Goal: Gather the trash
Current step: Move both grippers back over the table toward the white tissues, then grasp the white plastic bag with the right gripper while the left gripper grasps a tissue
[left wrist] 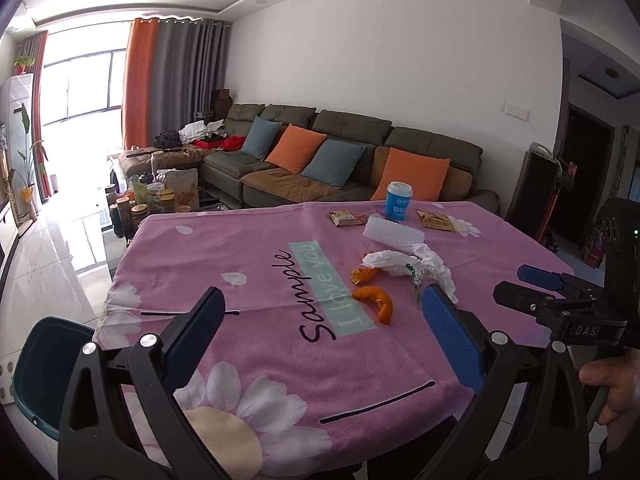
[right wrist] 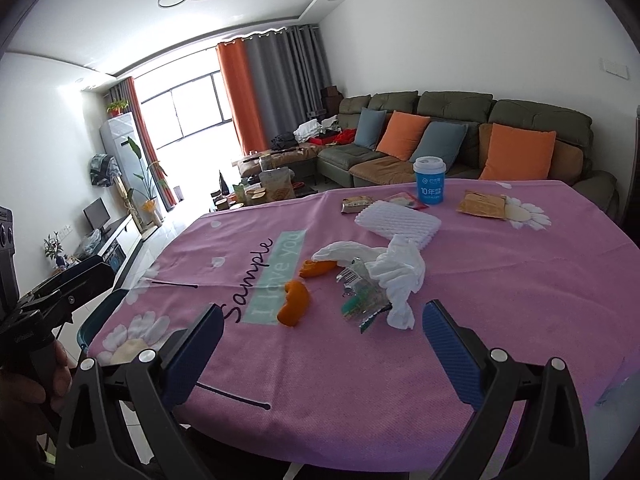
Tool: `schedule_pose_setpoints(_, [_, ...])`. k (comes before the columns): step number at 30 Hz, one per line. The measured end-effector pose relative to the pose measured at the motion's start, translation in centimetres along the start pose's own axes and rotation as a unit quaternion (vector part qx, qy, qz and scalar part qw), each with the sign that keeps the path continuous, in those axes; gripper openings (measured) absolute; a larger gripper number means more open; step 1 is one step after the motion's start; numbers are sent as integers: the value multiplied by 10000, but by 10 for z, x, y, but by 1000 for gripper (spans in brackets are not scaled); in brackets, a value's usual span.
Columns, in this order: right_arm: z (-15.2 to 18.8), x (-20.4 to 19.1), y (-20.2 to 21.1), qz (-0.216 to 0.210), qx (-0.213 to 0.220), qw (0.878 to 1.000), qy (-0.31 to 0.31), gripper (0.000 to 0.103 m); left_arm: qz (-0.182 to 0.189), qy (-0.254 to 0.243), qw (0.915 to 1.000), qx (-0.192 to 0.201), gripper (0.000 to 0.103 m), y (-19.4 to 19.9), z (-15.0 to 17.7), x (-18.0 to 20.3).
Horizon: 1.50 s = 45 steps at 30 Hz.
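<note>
Trash lies mid-table on the pink flowered cloth point(left wrist: 240, 248): two orange peels point(left wrist: 374, 300), crumpled white tissue point(left wrist: 396, 262), a clear plastic wrapper point(right wrist: 360, 300), a white foam pad point(left wrist: 394, 234), snack packets point(left wrist: 344, 218) and a blue paper cup point(left wrist: 398, 200). My left gripper point(left wrist: 324, 320) hovers open over the table's near edge, short of the peels, holding nothing. My right gripper point(right wrist: 324, 328) is open too and empty, with the nearer peel point(right wrist: 294, 304) and the tissue point(right wrist: 384, 268) just beyond its fingertips.
A dark teal bin point(left wrist: 44, 368) stands on the floor below the table's near left corner. A green sofa point(left wrist: 340, 160) with cushions runs behind the table. A low table crowded with jars point(left wrist: 152, 200) stands to the far left. A hand point(left wrist: 612, 384) grips the right tool.
</note>
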State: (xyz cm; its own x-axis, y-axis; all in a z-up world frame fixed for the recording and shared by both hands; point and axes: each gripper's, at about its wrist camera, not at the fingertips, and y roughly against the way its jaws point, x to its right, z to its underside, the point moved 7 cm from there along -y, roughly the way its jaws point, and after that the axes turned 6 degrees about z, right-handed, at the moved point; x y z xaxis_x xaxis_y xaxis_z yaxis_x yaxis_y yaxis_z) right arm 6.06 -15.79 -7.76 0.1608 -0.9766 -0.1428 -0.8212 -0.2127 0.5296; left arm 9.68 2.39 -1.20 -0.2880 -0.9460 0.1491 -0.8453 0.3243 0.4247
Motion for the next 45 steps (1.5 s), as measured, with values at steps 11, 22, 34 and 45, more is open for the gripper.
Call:
schedule_pose_setpoints(11, [-12,37,-25,255,-124,9991,-327,96,232,-158,9992,-268,97,-48,-9,17])
schedule_pose_setpoints(22, [-28,67,-79,454,-433,9963,-592,96,447,-423,9972,-427,97,-103,-21,31])
schedule_pose_setpoints(34, [-37,82,-142,319,-918,9914,-875,85,706,-596,9934,-684,97,-175,-30,46])
schedule_pose_setpoints(45, [-24,88,-165,-49,-1302,9852,-1115,51,851,-676,9893,-970,97,-220,-30,55])
